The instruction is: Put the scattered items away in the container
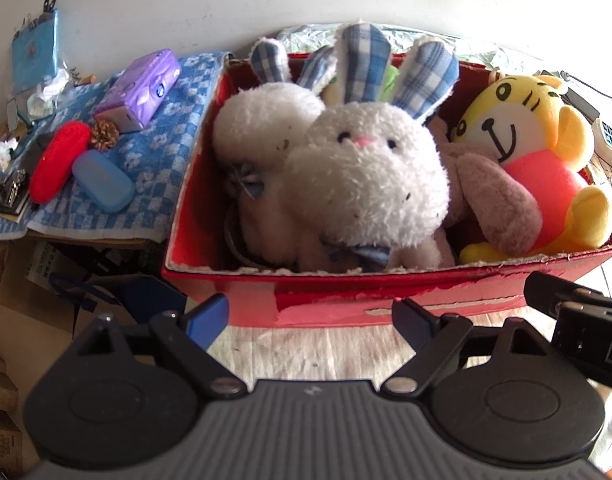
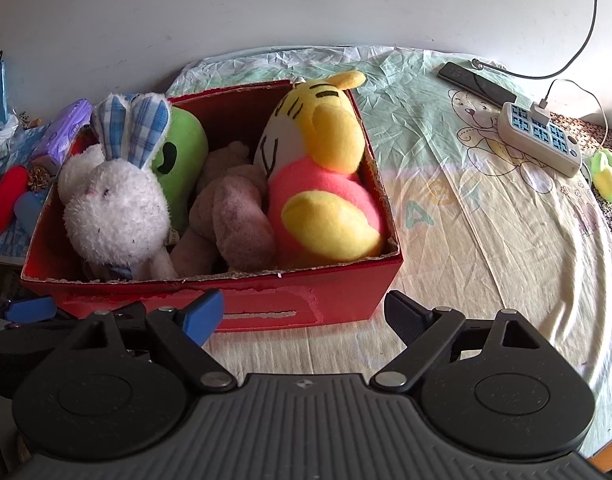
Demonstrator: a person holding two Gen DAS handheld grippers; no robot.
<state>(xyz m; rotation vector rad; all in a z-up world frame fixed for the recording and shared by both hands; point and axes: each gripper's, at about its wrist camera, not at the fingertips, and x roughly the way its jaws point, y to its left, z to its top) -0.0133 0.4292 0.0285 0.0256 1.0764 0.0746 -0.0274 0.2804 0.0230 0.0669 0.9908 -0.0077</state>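
A red cardboard box [image 1: 386, 292] [image 2: 346, 292] stands on the bed sheet, filled with plush toys. A white rabbit with blue checked ears [image 1: 370, 176] [image 2: 114, 208] lies in it, beside a yellow tiger in a pink shirt [image 1: 538, 160] [image 2: 326, 184], a grey-brown plush [image 1: 502, 204] [image 2: 234, 216] and a green plush [image 2: 182, 152]. My left gripper [image 1: 312, 318] hangs open just in front of the box's near wall, with nothing between its fingers. My right gripper [image 2: 304, 316] is open as well, near the box's front right corner, empty.
Left of the box a blue checked towel [image 1: 174, 128] carries a purple tissue pack [image 1: 140, 88], a red case [image 1: 60, 160], a blue case [image 1: 102, 180] and a pine cone [image 1: 105, 135]. On the sheet to the right lie a power strip [image 2: 542, 138], a dark remote [image 2: 476, 82] and a small green-yellow toy [image 2: 608, 174].
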